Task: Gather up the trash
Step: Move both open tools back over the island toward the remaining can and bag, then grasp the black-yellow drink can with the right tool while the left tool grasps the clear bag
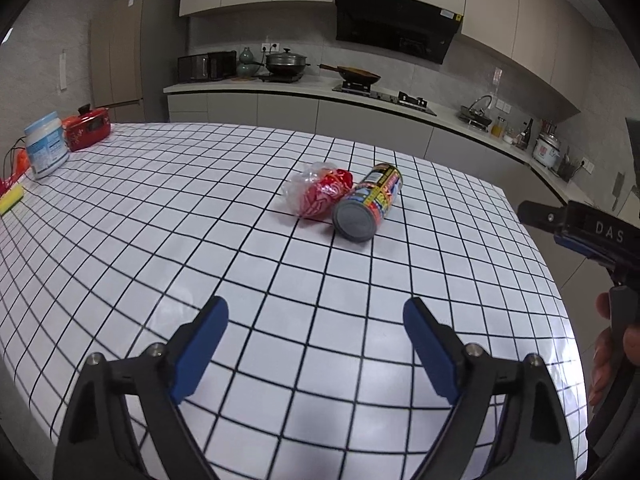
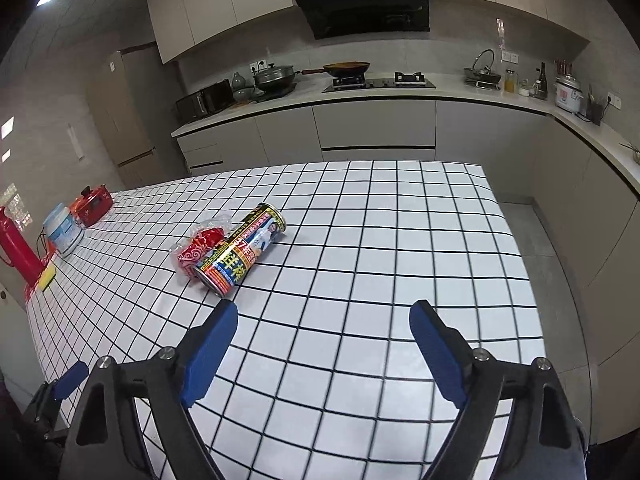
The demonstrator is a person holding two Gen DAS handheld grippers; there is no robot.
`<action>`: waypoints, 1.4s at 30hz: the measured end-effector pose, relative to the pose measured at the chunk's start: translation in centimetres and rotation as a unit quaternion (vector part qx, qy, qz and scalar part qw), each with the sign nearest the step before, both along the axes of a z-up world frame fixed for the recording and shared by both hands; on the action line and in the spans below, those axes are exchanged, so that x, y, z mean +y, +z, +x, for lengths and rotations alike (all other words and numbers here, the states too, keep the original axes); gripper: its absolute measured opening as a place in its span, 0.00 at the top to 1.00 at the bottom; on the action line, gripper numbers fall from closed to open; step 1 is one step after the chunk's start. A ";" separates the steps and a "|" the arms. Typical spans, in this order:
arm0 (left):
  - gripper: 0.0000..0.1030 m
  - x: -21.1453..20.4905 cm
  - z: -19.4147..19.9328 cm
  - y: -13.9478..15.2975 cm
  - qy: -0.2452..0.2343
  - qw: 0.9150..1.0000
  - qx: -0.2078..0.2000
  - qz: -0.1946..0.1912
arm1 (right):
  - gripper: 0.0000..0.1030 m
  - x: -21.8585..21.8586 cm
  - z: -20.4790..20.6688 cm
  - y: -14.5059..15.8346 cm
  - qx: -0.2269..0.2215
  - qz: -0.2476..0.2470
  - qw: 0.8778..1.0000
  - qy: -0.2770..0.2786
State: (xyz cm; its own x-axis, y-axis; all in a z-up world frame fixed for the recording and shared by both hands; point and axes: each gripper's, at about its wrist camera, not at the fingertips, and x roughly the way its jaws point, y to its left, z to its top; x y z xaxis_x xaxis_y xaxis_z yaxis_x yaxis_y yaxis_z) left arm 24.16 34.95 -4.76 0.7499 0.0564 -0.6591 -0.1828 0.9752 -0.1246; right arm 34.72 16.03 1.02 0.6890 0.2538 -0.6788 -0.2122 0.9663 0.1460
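Note:
A printed can (image 1: 368, 204) lies on its side on the checked table (image 1: 200, 240), touching a crumpled red and clear plastic wrapper (image 1: 320, 192) on its left. My left gripper (image 1: 316, 312) is open and empty, well short of both. In the right wrist view the can (image 2: 240, 256) and wrapper (image 2: 198, 246) lie ahead to the left. My right gripper (image 2: 324, 316) is open and empty above the table (image 2: 400, 280). The right gripper's body shows at the right edge of the left wrist view (image 1: 592, 232).
A white tub (image 1: 46, 148), a red pot (image 1: 90, 128) and a yellow sponge (image 1: 12, 198) stand at the table's far left. A red bottle (image 2: 16, 248) stands beside them. The kitchen counter (image 2: 360, 92) with pans runs behind the table.

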 end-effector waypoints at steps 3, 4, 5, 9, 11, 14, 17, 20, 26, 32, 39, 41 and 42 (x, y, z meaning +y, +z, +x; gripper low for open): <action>0.13 1.4 1.3 -0.2 -0.007 1.000 0.003 -0.006 | 0.15 1.7 1.4 -0.5 0.010 -0.002 1.000 -0.003; 0.13 1.9 1.6 -0.2 -0.009 1.000 0.005 -0.007 | 0.16 2.1 1.8 -0.7 0.014 -0.003 1.000 -0.004; 0.13 2.4 2.0 -0.3 -0.012 1.000 0.006 -0.008 | 0.17 2.7 2.3 -0.8 0.017 -0.005 1.000 -0.004; 0.13 4.0 3.4 -0.7 -0.021 1.000 0.010 -0.010 | 0.19 5.5 4.4 -1.5 0.029 -0.010 1.000 -0.001; 0.14 4.8 4.2 -0.8 -0.024 1.000 0.011 -0.014 | 0.22 6.9 5.6 -1.9 0.037 -0.010 0.999 0.001; 0.16 5.9 5.2 -1.1 -0.027 0.999 0.013 -0.021 | 0.28 9.0 7.3 -2.7 0.049 -0.008 0.999 0.003; 0.17 6.6 6.3 -1.4 -0.035 0.999 0.015 -0.020 | 0.31 10.8 8.8 -3.5 0.059 -0.011 0.998 0.005; 0.18 7.3 7.1 -1.7 -0.037 0.999 0.018 -0.022 | 0.33 12.2 10.3 -4.4 0.070 -0.017 0.997 0.003; 0.18 8.5 8.8 -2.1 -0.037 0.999 0.022 -0.028 | 0.33 14.2 13.4 -6.4 0.101 -0.021 0.995 0.000; 0.18 8.2 10.2 -2.3 -0.047 0.998 0.023 -0.032 | 0.35 14.6 15.1 -7.5 0.114 -0.042 0.993 0.002; 0.18 6.0 12.3 -2.6 -0.073 0.996 0.024 -0.033 | 0.40 10.8 16.3 -7.2 0.110 -0.050 0.992 -0.032; 0.18 5.1 12.8 -2.7 -0.083 0.996 0.026 -0.034 | 0.41 9.6 16.6 -7.2 0.110 -0.055 0.992 -0.040; 0.18 4.8 12.9 -2.7 -0.087 0.995 0.025 -0.033 | 0.42 8.9 16.7 -7.2 0.110 -0.058 0.991 -0.045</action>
State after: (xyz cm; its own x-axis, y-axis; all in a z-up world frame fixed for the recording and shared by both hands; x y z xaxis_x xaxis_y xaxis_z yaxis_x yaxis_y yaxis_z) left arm 37.09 39.72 -7.43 0.7101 -0.1160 -0.6944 -0.0204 0.9825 -0.1850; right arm 51.46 24.89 -6.23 0.5373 0.1105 -0.8361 -0.1005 0.9927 0.0667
